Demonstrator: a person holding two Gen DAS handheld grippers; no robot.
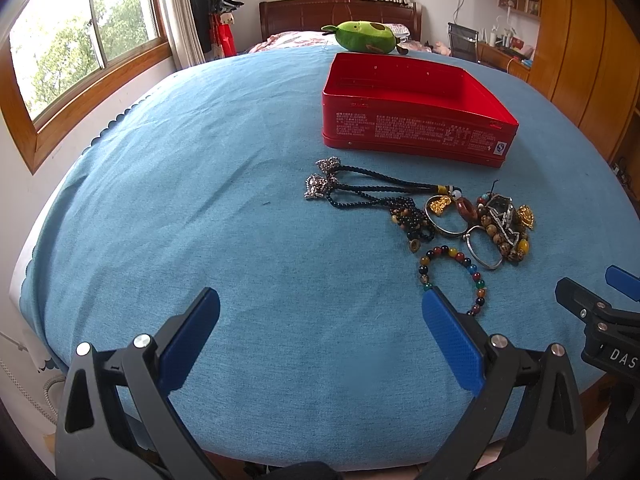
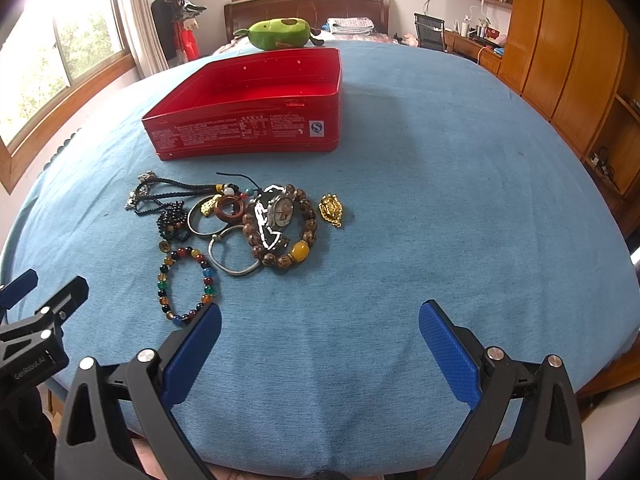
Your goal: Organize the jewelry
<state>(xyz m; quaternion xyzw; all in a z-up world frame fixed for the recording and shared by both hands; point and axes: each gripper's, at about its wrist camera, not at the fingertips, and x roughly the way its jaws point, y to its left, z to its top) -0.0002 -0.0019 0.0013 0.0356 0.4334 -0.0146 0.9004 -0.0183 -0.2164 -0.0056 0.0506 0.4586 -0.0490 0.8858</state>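
An open, empty red tin box (image 1: 416, 128) (image 2: 248, 132) stands on the blue cloth. In front of it lies a pile of jewelry: a black bead necklace with silver bows (image 1: 360, 192) (image 2: 160, 200), a multicoloured bead bracelet (image 1: 476, 276) (image 2: 164, 280), a silver bangle (image 2: 232, 268), a watch (image 2: 280, 210) inside a brown bead bracelet (image 2: 308, 236), and a gold pendant (image 2: 331, 210). My left gripper (image 1: 320, 340) is open and empty, left of the pile. My right gripper (image 2: 320, 348) is open and empty, right of the bracelet.
A green avocado plush (image 1: 366, 36) (image 2: 278, 32) lies beyond the box at the table's far edge. Windows are on the left, wooden wardrobes (image 2: 560, 52) on the right. The table's near edge runs just under both grippers.
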